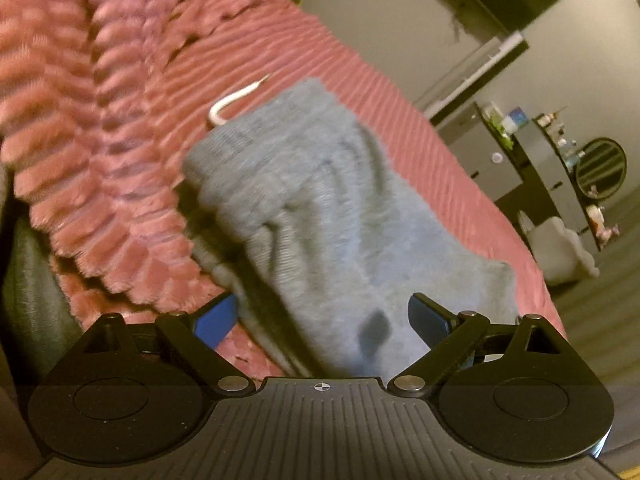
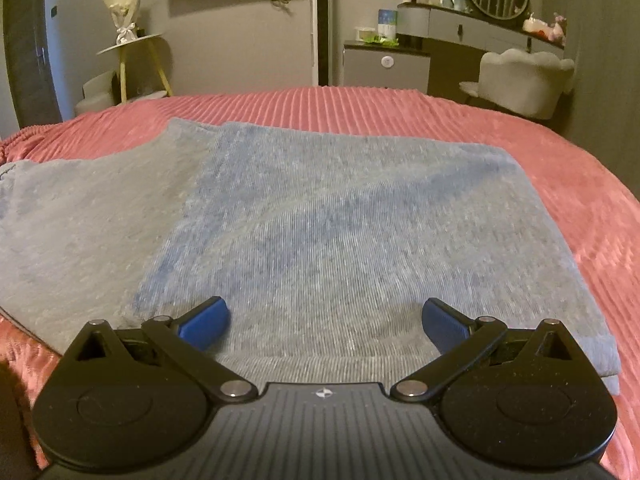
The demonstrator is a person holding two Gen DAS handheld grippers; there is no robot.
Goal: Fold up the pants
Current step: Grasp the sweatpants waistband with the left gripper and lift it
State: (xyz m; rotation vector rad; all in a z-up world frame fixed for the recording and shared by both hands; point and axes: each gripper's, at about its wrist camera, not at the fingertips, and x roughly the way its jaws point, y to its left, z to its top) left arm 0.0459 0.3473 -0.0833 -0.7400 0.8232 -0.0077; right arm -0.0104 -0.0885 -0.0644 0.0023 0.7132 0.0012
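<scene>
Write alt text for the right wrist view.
Grey-blue pants lie folded flat on a pink bed cover, with the open right claw just above their near edge. A dresser stands behind.

My left gripper (image 1: 322, 316) tilted, jaws spread wide, blue pads (image 1: 214, 320) well apart, nothing clamped between them, my right gripper (image 2: 324, 320) level, jaws likewise spread wide, blue pads (image 2: 206, 322) well apart, nothing gripped.
</scene>
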